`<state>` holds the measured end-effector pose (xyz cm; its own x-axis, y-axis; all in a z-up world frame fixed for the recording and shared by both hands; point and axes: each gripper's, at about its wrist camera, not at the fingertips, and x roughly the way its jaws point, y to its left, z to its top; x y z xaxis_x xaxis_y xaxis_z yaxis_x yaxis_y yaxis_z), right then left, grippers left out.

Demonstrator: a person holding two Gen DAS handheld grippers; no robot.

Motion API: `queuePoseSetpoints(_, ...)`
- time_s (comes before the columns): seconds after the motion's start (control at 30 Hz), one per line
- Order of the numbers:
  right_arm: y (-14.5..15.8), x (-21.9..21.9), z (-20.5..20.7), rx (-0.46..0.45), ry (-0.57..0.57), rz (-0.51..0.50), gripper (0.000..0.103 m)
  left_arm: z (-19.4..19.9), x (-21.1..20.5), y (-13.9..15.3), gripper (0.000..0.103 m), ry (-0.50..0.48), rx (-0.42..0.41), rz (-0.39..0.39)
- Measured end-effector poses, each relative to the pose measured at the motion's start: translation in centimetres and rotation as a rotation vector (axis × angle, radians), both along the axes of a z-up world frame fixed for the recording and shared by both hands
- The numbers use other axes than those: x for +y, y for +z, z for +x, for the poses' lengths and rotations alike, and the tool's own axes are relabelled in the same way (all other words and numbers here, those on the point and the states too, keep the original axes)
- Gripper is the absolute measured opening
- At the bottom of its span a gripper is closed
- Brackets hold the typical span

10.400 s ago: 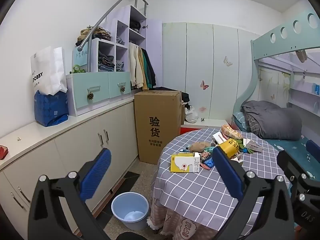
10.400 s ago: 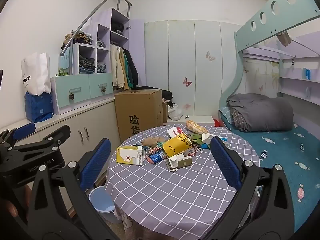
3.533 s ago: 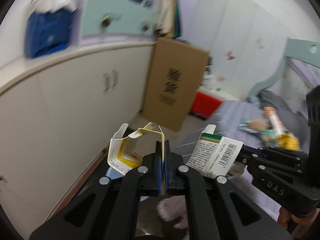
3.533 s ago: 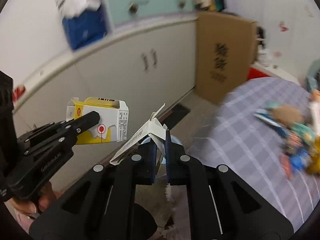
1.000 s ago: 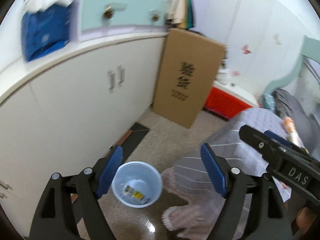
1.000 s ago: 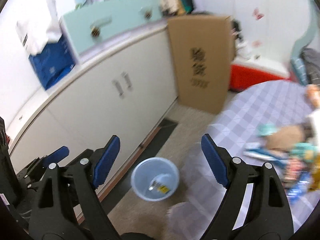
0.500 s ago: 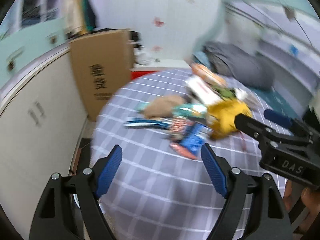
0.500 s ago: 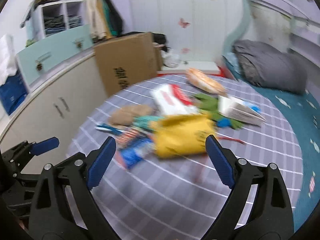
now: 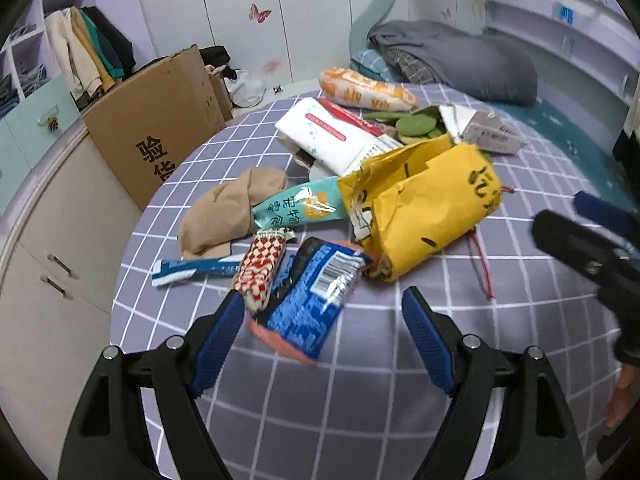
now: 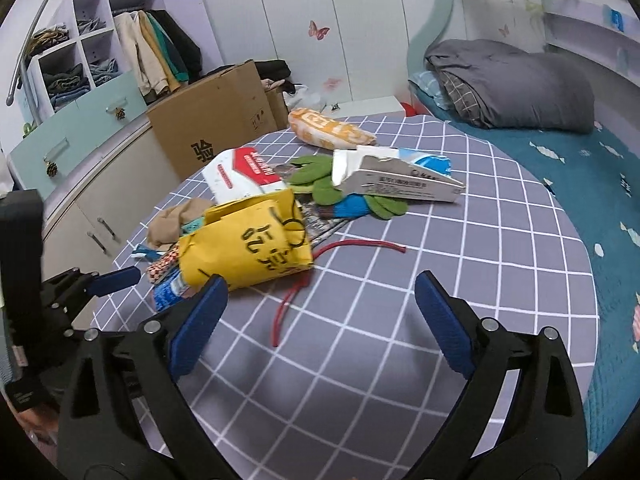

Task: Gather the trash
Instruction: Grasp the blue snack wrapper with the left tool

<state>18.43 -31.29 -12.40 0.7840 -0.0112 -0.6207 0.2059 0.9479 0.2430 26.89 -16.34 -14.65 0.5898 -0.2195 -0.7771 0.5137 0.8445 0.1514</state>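
From the left wrist view, your left gripper (image 9: 322, 312) has its fingers spread wide and empty, low in the frame, with the blue wrapper (image 9: 310, 304) lying between them on the tabletop (image 9: 360, 408). It looks like thin crinkly film: light, soft, likely slippery, so pinch a flat edge across its width. Its long axis runs from lower left to upper right, toward the yellow paper bag (image 9: 424, 216) at centre. A teal packet (image 9: 298, 206) lies above it, pointing right.

From the right wrist view, your right gripper (image 10: 320, 304) is also wide apart and holds nothing. The yellow paper bag (image 10: 248, 246) sits left of centre, crumpled and probably light; it should crush easily, so grip a folded edge. Its length runs left to right. A red string (image 10: 296, 292) trails below it.
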Motion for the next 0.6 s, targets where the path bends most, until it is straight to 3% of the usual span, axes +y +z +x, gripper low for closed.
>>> queuePoseSetpoints(0.07, -0.1, -0.2, 0.2, -0.001, 0.006, 0.01, 0.095, 0.2, -0.5, -0.4, 0.072, -0.01, -0.014, 0.038)
queuePoseSetpoints(0.13, -0.2, -0.2, 0.3, -0.006, 0.028, 0.018, 0.096, 0.3, -0.6, -0.7, 0.044, -0.008, -0.018, 0.076)
queuePoseSetpoints(0.17, -0.2, 0.0, 0.4, -0.005, 0.04, 0.015, 0.096, 0.2, -0.6, -0.7, 0.041, -0.009, -0.032, 0.096)
queuePoseSetpoints(0.2, -0.1, 0.2, 0.5, -0.007, 0.05, 0.012, 0.097, 0.1, -0.4, -0.6, 0.03, -0.02, -0.025, 0.089)
queuePoseSetpoints(0.23, -0.1, 0.4, 0.7, -0.009, 0.056, 0.012, 0.097, 0.0, -0.2, -0.4, 0.026, -0.031, -0.008, 0.065)
queuePoseSetpoints(0.37, 0.1, 0.9, 1.3, -0.014, 0.067, 0.024, 0.097, -0.5, 0.8, 0.6, 0.02, -0.013, -0.012, 0.003)
queuePoseSetpoints(0.6, -0.1, 3.7, 2.8, 0.03, 0.114, -0.038, 0.097, -1.1, 5.1, 3.2, 0.018, 0.042, 0.071, -0.294)
